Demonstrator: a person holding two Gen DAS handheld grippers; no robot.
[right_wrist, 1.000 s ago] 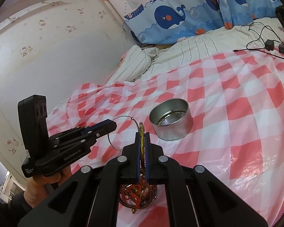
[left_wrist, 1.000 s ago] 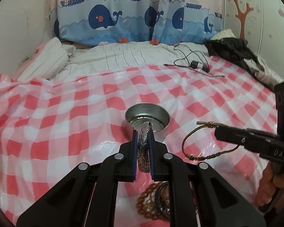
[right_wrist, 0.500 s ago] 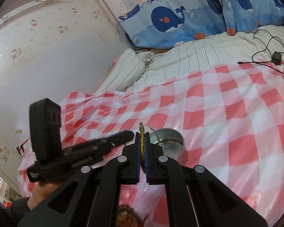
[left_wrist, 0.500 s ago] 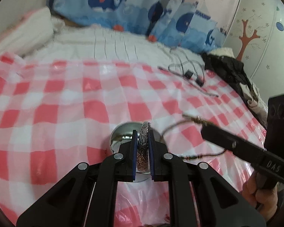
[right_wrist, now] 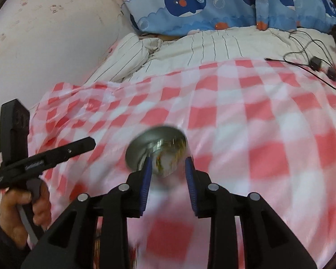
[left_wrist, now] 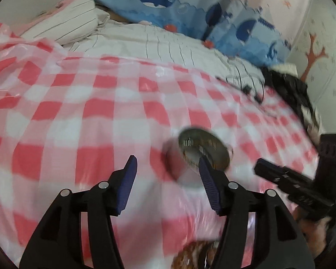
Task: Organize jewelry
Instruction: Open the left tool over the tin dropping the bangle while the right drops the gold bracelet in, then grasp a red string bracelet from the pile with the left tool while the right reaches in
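The left tongs (left_wrist: 166,165) have just been opening, nothing between them, above the checked cloth (left_wrist: 96,121); the tin (left_wrist: 202,152) sits just beyond.

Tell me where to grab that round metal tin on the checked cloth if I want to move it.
Grip the metal tin by its rim wall from above, one finger inside and one outside. It stands upright with its mouth open upward, and the wall looks thin and straight. Jewelry seems to lie inside, so keep it level.

Under me lies a red-and-white checked plastic sheet (right_wrist: 268,121) over striped white bedding (right_wrist: 212,44) — beyond it I see whale-print fabric (right_wrist: 190,2), and black cables (right_wrist: 311,60) trail at the sheet's far edge.
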